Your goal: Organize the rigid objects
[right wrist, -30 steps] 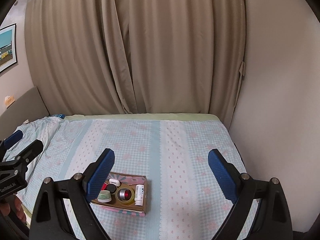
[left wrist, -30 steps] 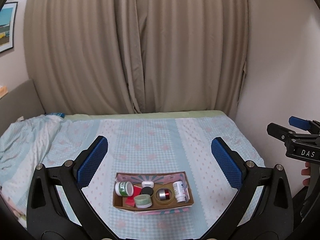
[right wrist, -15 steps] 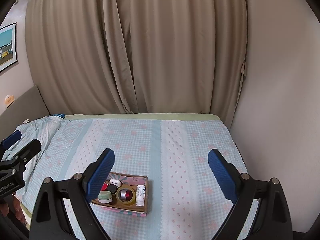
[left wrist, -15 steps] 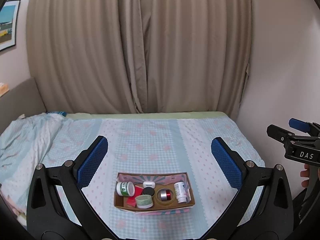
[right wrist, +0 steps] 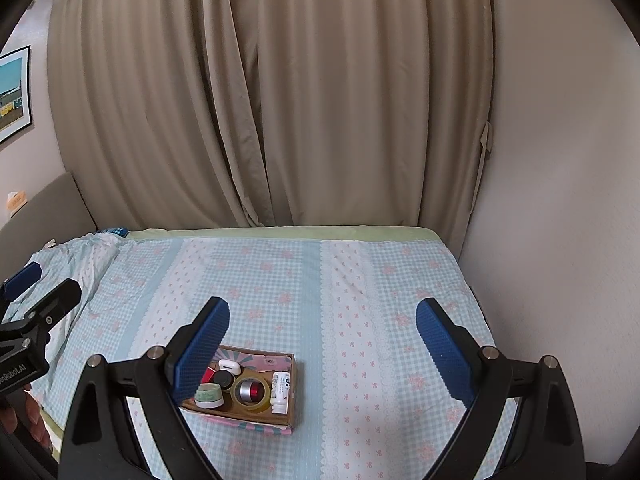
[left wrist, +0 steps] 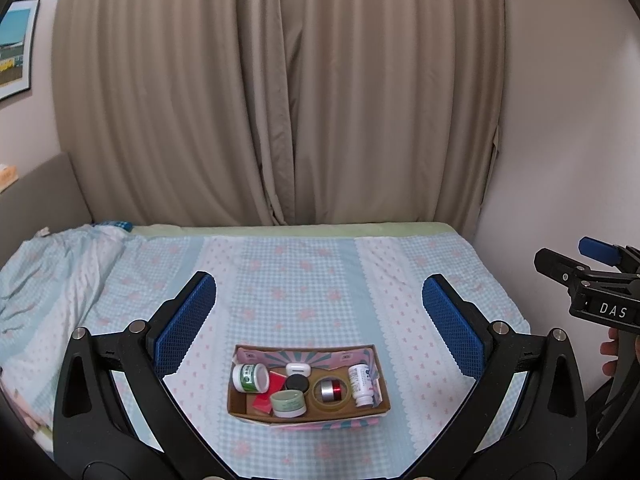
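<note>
I am looking down at a shallow cardboard box that is sitting on the blue-checked bedsheet, close to the near edge of the bed. Its long axis is running left to right across the left wrist view, with the open top facing up; from the right wrist view the same box is lying low and left, its long side slanting a little.

Inside, a white jar with a green label is lying on its side at the left end, its mouth pointing toward the right. A red card is lying flat beside it. A pale green tub is standing upright against the near wall. Behind it I am seeing a black round cap and a white earbud case near the far wall. A roll of clear tape is lying flat, and a red and silver cylinder is lying inside its ring, axis left to right. At the right end a white bottle is lying down, its long axis running near to far, cap pointing toward me.

I am holding the left gripper spread wide above the box, blue pads well apart, with nothing between them. The right gripper is also gaping wide and gripping nothing, hovering over bare sheet to the right of the box. Beige curtains are hanging behind the bed.
</note>
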A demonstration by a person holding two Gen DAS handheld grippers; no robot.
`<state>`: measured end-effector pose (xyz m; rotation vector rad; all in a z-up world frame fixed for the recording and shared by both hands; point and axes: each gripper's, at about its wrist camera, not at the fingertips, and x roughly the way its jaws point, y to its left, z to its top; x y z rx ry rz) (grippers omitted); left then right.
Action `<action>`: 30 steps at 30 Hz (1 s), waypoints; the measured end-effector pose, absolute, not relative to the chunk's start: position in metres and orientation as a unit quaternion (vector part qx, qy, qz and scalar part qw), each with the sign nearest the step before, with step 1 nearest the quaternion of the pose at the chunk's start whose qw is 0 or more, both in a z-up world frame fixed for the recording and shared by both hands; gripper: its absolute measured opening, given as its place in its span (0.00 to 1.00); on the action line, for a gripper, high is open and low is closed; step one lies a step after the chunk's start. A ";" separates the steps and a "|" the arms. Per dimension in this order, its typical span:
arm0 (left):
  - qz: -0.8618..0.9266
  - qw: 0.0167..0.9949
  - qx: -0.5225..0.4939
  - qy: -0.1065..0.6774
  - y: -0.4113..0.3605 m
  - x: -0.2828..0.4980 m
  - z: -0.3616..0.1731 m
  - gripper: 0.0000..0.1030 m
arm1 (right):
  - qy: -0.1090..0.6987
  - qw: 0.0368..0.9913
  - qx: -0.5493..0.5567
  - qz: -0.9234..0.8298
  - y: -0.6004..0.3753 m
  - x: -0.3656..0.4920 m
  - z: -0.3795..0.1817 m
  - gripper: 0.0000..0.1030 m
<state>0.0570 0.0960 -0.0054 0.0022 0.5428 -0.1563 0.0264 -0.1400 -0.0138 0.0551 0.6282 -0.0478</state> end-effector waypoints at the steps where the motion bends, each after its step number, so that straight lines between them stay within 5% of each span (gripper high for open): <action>1: -0.077 0.960 0.001 0.268 0.096 0.057 -0.005 1.00 | 0.309 0.950 0.028 -0.024 -0.140 0.026 -0.014 0.91; 30: -0.076 0.961 0.006 0.266 0.088 0.059 -0.008 1.00 | 0.307 0.951 0.028 -0.031 -0.137 0.031 -0.013 0.91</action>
